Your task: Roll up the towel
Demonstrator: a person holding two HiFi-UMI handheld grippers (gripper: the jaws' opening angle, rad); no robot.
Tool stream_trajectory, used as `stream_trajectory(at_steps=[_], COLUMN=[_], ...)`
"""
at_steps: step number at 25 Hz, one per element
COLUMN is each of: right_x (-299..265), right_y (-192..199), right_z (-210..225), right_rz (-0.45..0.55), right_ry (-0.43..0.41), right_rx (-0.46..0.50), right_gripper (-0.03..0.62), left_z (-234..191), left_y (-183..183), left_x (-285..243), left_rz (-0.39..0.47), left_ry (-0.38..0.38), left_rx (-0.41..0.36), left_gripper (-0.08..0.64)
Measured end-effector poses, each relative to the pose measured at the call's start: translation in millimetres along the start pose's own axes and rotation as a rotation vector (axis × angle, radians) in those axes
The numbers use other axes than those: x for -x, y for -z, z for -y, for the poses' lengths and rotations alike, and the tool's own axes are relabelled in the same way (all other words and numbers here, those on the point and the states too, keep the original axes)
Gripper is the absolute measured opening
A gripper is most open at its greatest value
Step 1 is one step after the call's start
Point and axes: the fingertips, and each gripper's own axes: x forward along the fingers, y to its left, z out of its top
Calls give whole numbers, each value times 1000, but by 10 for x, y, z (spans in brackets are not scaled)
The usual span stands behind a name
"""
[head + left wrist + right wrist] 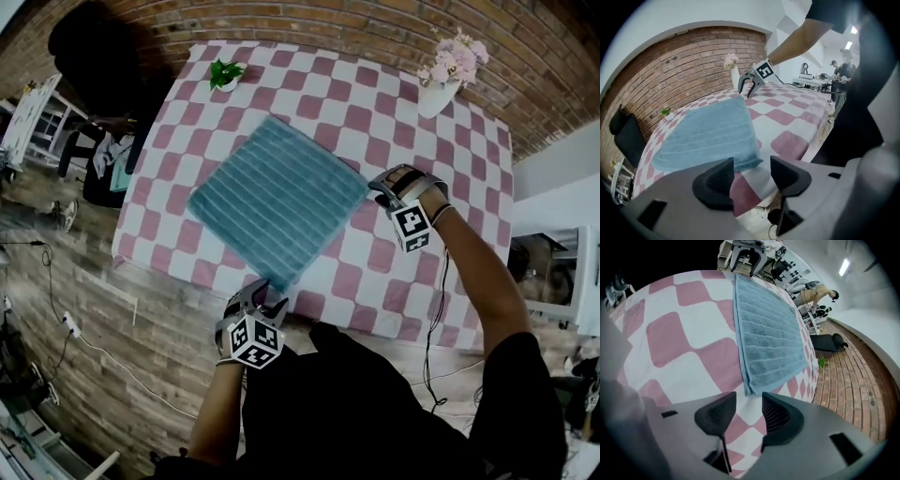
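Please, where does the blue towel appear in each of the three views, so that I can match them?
Head view: the towel lies mid-table, turned like a diamond.
Left gripper view: the towel fills the left of centre.
Right gripper view: the towel runs up the centre.
Shared landmark: the small green plant, seen in all three.
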Motion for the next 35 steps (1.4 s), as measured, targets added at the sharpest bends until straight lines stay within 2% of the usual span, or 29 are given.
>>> stream_trajectory(at_steps=[5,9,16,18,19,24,28,31,35], right_x=[-45,-67,-118,-124,-125,-111,-71,29,155], right_y=[7,-99,-70,-53,-43,-59,-51,-48,-17], right_z=[37,79,36,9,-5,-41,24,143,269], right_rz=[50,92,108,111,113,128,129,152,167], right_ry=[0,-1,-43,-54,-58,-96,-85,-53,-9], right_rx=[56,101,142,160,162,90,26,-40,-79], right_gripper=[176,173,108,86,68,51,30,21,20], left_z=[116,125,118,63,50,58,37,4,-32], left_y=[-21,5,9,20,27,16,8,-22,-100], left_x=[-94,-109,-107,-121,-131,-145,-139,-69,50], left_rz=[-36,-51,-79,-97,-104,-114,-122,-96,-56], left_ry=[-12,-30,-16,-40,-45,-70,-101,-111,-132], left_rx=[13,65,77,81,81,47,13,31,75], left_gripper=[232,212,182,81,70,38,11,9,9])
